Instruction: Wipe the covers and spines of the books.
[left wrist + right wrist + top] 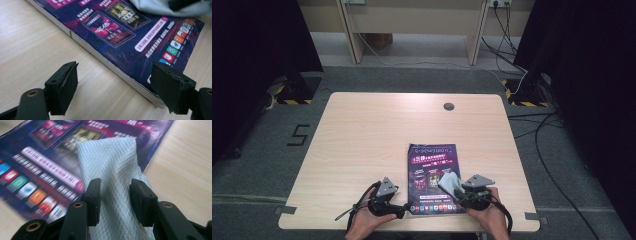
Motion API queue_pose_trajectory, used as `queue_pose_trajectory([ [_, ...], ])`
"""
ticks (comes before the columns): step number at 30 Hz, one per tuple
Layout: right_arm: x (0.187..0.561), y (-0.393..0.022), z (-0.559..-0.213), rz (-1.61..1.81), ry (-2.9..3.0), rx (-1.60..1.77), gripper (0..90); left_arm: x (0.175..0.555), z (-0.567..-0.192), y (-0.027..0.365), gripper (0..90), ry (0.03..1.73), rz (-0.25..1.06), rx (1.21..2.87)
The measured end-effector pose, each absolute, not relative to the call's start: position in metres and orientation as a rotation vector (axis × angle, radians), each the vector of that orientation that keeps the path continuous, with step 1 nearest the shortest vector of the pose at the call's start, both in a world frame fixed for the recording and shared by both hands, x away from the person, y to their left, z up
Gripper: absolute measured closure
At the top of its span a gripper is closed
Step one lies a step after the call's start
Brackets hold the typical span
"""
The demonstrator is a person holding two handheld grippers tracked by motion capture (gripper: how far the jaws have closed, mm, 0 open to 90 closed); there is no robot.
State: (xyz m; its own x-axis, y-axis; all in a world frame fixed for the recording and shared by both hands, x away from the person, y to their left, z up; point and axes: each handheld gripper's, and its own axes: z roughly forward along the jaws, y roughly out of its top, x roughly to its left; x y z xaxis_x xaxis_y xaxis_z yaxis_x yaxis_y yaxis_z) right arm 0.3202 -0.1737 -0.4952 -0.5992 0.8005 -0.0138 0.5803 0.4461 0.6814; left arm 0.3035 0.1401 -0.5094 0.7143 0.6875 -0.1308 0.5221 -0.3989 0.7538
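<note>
- The left gripper (404, 209) sits at the near edge of the table (362, 135), held in the person's left hand (368, 220); its 2 jaws are spread wide and pinch nothing.
- In the left gripper view, the magazine (117, 37) lies just ahead of those jaws, its near corner by the right-hand jaw and its thick page edge running between the 2 jaws; whether that jaw touches the corner cannot be told.
- The bare wood of the table fills the space in front of the left-hand jaw.
- The right gripper (115, 195) is pinched on a white cloth (110, 165) with a diamond weave; the 2 pads press its sides and the cloth rises folded ahead of them.
- In the high view, the right gripper (458, 192), in the person's right hand (489, 217), holds the cloth (450, 181) over the magazine's (434, 175) lower right part.
- Beyond the right gripper's jaws, under the cloth, lies the dark purple cover with rows of coloured icons; to their right is bare table (187, 157).
- From the left gripper, the cloth (160, 7) shows far ahead, across the cover.
</note>
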Motion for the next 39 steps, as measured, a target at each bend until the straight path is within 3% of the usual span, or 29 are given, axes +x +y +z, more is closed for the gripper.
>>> queue_pose_trajectory([
  [17, 0.405, -0.165, -0.495, 0.871, 2.255, 1.312, 61.2, 0.302, -0.512, 0.133, 20.8, 0.866, 0.331, 2.142],
  [39, 0.459, -0.144, -0.499, 0.835, 2.149, 1.295, 59.5, 0.304, -0.513, 0.134, 20.2, 0.885, 0.314, 2.133],
])
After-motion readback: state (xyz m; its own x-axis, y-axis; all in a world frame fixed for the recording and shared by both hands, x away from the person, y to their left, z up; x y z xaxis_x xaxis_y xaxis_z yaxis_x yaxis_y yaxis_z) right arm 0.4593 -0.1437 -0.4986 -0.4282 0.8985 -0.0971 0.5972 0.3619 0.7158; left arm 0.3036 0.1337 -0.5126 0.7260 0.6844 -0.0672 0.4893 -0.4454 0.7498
